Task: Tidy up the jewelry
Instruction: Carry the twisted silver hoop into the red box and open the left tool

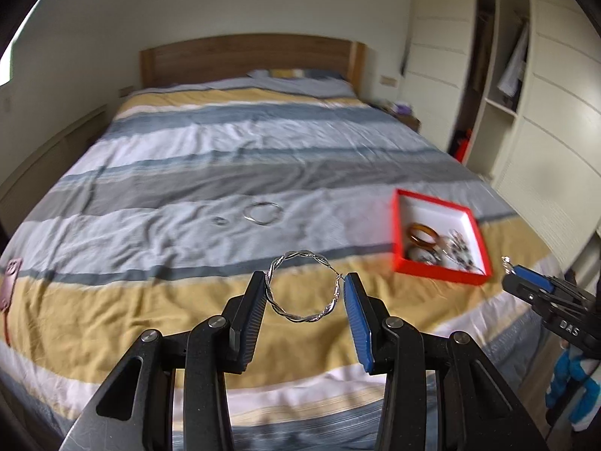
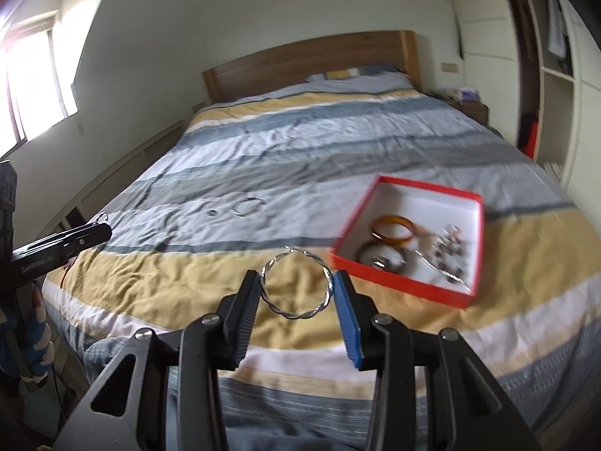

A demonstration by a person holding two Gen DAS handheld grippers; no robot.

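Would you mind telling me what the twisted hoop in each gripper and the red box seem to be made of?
Both twisted hoops look like polished silver-toned metal: thin braided strands with bright glints. The red box appears to be matte cardboard, with thin straight walls and a white lining, though stiff plastic can't be ruled out.

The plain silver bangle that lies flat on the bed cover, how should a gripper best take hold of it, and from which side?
Probably from above. The plain silver bangle lies flat on the soft bed cover, so a level approach finds no edge. Point the fingers down, one inside the ring and one outside, and pinch the thin rim on the near side. The small ring beside it lies apart, so it should not interfere.
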